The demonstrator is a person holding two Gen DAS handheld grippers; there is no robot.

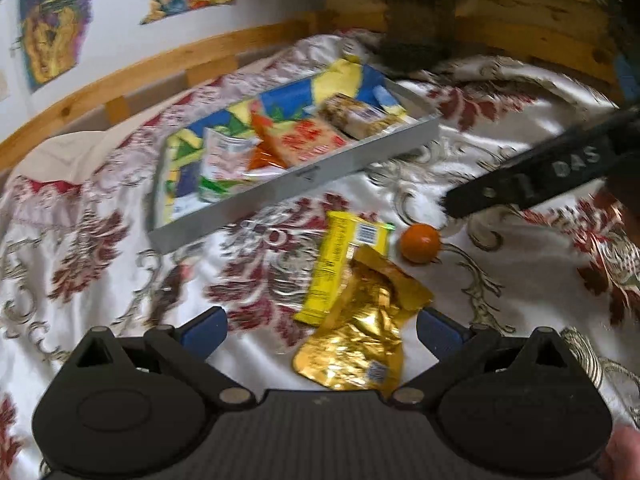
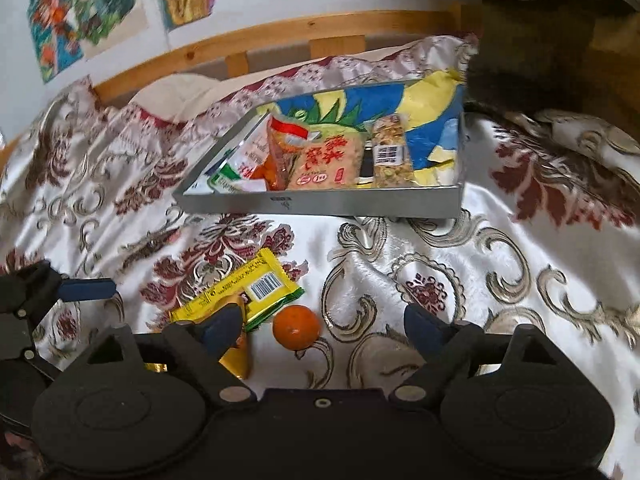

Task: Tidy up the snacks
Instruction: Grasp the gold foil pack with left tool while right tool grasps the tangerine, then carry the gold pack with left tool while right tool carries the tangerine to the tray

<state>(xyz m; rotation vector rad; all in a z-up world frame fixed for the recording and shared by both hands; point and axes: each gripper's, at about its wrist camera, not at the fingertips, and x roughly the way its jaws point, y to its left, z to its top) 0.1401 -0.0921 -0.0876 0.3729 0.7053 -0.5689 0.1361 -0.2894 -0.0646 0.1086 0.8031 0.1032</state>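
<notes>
Soft daylight, fairly bright. Glare on the gold wrapper (image 1: 356,344) just ahead of the claw. Motion blur throughout, fisheye bending at edges, dark corners.

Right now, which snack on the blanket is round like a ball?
The orange fruit. It is round, while the yellow packet and the gold pouch beside it are flat wrappers.

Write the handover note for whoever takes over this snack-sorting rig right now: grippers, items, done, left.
Left gripper: open, empty, just above the crumpled gold foil pouch.
Right gripper: open, empty, the small orange fruit between its fingers, not gripped.
Shallow grey metal tray on the floral bedspread: already holds several packets, including a clear-wrapped granola bar.
Left outside, in front of the tray: gold pouch, flat yellow wrapped bar, orange fruit. Move these three into the tray.
</notes>
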